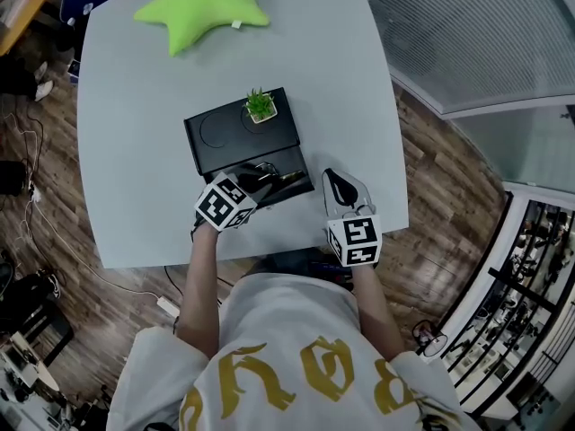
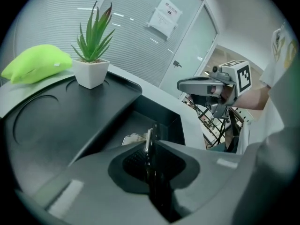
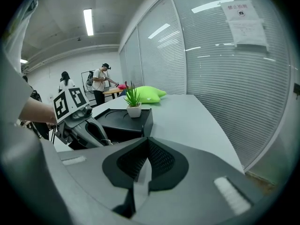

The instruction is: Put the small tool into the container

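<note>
The black container (image 1: 216, 137) lies on the grey table, with its open compartment (image 2: 157, 121) at the near end. My left gripper (image 1: 265, 180) hangs over that compartment, shut on the small tool (image 2: 149, 142), a thin metal piece seen edge-on between the jaws. A white scrap (image 2: 133, 138) lies inside the compartment. My right gripper (image 1: 334, 182) rests low over the table just right of the container, jaws shut with nothing in them. The right gripper view shows the left gripper (image 3: 89, 132) beside the container (image 3: 124, 121).
A small potted plant (image 1: 260, 106) stands on the container's flat lid. A green star-shaped cushion (image 1: 211, 3) lies at the table's far end. The table's near edge (image 1: 269, 254) is close to my body. A glass wall with blinds (image 3: 220, 78) runs along the right. People (image 3: 101, 83) stand far back.
</note>
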